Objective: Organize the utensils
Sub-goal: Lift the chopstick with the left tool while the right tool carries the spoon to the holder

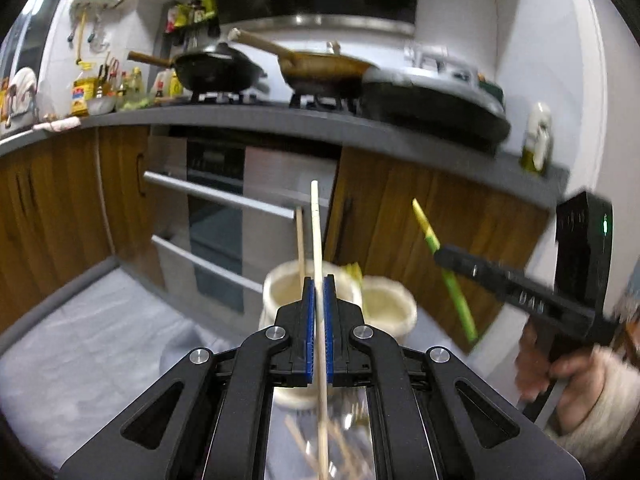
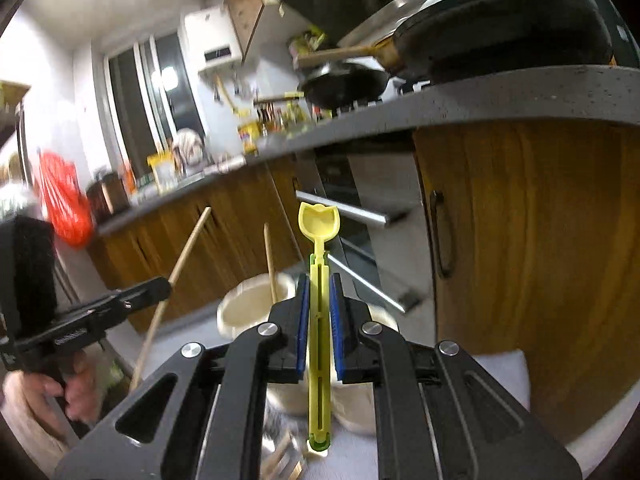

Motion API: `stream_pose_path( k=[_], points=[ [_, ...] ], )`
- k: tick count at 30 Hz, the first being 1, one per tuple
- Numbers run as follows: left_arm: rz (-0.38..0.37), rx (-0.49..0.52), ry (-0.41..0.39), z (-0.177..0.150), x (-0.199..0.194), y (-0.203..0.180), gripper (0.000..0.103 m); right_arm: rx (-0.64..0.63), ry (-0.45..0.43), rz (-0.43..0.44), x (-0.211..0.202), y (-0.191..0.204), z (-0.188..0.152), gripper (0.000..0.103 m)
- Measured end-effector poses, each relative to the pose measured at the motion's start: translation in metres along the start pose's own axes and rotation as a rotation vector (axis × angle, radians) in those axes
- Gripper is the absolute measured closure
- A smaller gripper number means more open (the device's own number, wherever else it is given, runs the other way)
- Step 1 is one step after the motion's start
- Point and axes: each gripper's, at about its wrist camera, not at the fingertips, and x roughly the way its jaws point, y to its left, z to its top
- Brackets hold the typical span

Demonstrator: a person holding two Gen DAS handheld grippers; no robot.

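My left gripper (image 1: 319, 280) is shut on a pale wooden chopstick (image 1: 316, 232) that points up and away above two white cups. The left cup (image 1: 276, 292) holds another chopstick (image 1: 299, 236); the right cup (image 1: 390, 308) stands beside it. My right gripper (image 2: 319, 280) is shut on a yellow-green plastic spoon (image 2: 319, 220), bowl end forward. Each gripper shows in the other's view: the right gripper (image 1: 438, 258) with the spoon (image 1: 460, 300), the left gripper (image 2: 166, 282) with its chopstick (image 2: 188, 240). Both are raised above the cup (image 2: 248, 308).
Blurred loose sticks and forks (image 1: 344, 440) lie below the grippers on a white-covered table (image 1: 100, 340). Ahead are wooden cabinets (image 1: 420, 208), an oven with bar handles (image 1: 216, 196) and a grey counter with pans (image 1: 220, 68). A person's hands (image 1: 560, 376) hold the grippers.
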Motion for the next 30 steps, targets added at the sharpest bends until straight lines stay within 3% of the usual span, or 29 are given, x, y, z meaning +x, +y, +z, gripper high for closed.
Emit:
stream_pose_path(
  k=[8, 11, 14, 16, 21, 30],
  points=[
    [0.020, -0.087, -0.128, 0.040, 0.048, 0.009, 0.098, 0.150, -0.074, 0.027, 0.041, -0.029, 0.011, 0.093],
    [0.022, -0.115, -0.175, 0.044, 0.059, 0.011, 0.098, 0.165, -0.093, 0.018, 0.050, -0.034, 0.006, 0.093],
    [0.070, -0.105, -0.206, 0.044, 0.072, 0.010, 0.098, 0.146, -0.099, -0.017, 0.057, -0.035, -0.003, 0.093],
    [0.106, -0.092, -0.198, 0.039, 0.082, 0.010, 0.098, 0.135, -0.092, -0.038, 0.063, -0.037, -0.008, 0.093],
    [0.105, -0.091, -0.169, 0.027, 0.087, 0.019, 0.098, 0.092, -0.065, -0.054, 0.066, -0.036, -0.021, 0.093],
    [0.107, -0.016, -0.087, 0.002, 0.063, 0.016, 0.098, 0.065, -0.033, -0.060, 0.050, -0.032, -0.035, 0.093]
  ],
)
